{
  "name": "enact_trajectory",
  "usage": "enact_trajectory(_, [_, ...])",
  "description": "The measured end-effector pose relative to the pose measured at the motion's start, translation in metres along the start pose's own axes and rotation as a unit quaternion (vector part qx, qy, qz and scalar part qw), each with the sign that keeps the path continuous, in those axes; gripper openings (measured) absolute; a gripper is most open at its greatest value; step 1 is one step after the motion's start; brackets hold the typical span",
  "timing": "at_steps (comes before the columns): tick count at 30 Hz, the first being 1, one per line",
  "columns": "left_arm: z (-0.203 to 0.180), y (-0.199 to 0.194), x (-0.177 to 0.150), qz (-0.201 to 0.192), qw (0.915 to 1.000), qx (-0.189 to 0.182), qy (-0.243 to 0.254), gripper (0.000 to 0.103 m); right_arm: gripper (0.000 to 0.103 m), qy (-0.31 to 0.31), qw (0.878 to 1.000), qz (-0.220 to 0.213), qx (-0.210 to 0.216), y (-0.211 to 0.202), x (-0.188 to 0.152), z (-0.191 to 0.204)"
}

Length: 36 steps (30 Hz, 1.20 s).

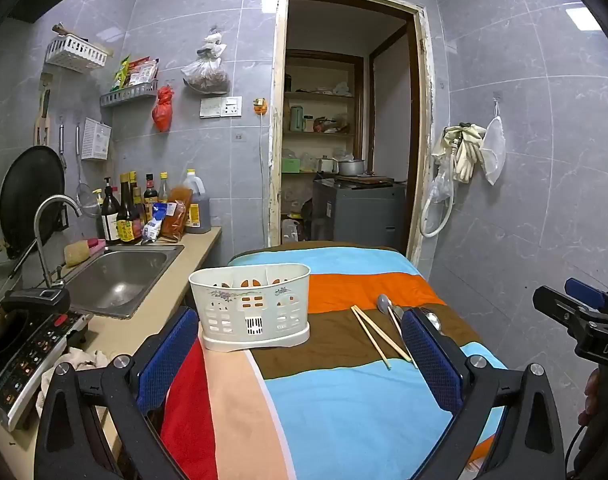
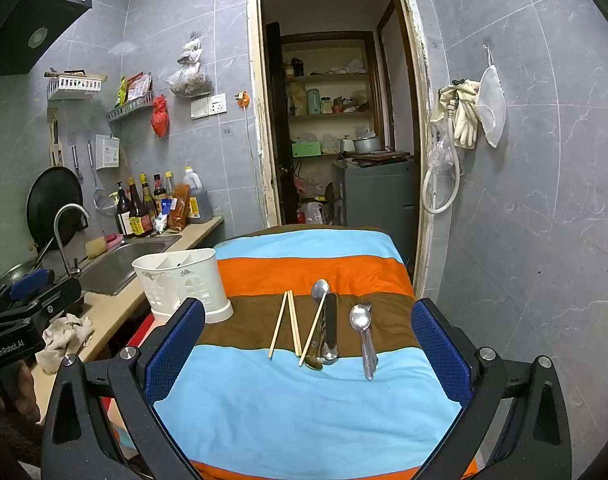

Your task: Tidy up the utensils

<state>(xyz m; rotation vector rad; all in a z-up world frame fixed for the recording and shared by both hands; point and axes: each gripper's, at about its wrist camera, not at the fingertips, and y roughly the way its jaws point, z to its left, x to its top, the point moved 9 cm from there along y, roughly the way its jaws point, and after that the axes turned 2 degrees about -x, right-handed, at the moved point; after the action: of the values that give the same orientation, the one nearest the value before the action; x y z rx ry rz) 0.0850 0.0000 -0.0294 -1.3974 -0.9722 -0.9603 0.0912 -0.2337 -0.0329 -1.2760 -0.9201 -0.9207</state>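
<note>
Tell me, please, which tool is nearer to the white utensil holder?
Left. The left tool sits just before the white utensil holder; the right tool faces the chopsticks and spoons, with the holder off beside its left finger.

Each tool is a black plastic frame with triangular cut-outs, silver round-headed screws at the joints and two flat fingers faced with blue mesh-textured pads; the left tool (image 1: 300,354) and the right tool (image 2: 308,354) look alike. Seen from the side, the body carries a blue block on top and white lettering, "GenRobot.AI" on the left one, with a thin black cable beneath the right.
</note>
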Motion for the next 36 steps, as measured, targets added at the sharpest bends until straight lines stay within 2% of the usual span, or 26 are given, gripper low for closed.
enact_trajectory(36, [-0.0002, -0.0003, -0.0007, 0.003, 1.0000, -0.001, -0.003, 0.102, 0.101, -0.001, 1.000, 0.003, 0.003, 0.0013, -0.0025, 0.0023])
